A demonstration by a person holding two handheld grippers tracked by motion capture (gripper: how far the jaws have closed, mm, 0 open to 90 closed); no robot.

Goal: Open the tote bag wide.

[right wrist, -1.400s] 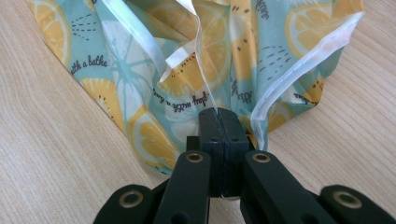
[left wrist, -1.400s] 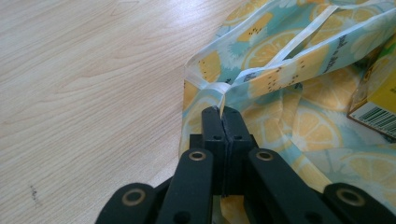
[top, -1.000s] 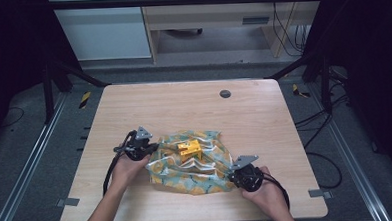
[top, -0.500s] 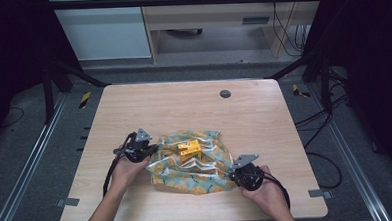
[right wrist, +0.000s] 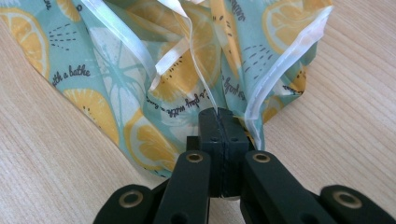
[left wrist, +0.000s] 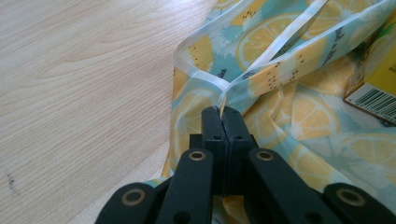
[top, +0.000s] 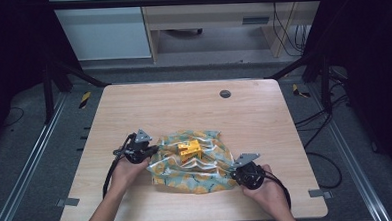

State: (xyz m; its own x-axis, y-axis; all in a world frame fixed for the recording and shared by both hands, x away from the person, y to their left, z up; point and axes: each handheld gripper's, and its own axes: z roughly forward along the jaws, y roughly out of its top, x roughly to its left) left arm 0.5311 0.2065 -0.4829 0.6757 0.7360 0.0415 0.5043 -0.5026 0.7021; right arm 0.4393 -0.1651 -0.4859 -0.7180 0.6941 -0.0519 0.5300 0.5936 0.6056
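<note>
A crumpled teal cloth with orange lemon print lies on the pale wooden bench, a small yellow box on it; the left gripper and right gripper pinch the cloth's opposite edges.

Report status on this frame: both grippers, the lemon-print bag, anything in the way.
Left gripper shut on lemon-print bag edge. Right gripper shut on its opposite edge. Yellow box lies on the bag. Table around it bare.

— Where does the cloth lie?

— On the table, in the lower middle of the high view. The box rests on it, toward its upper middle.

— And the grippers?

— The left gripper is at the cloth's left edge, the right gripper at its lower right corner. A small round thing, probably a cable port, sits upper right of the cloth.
</note>
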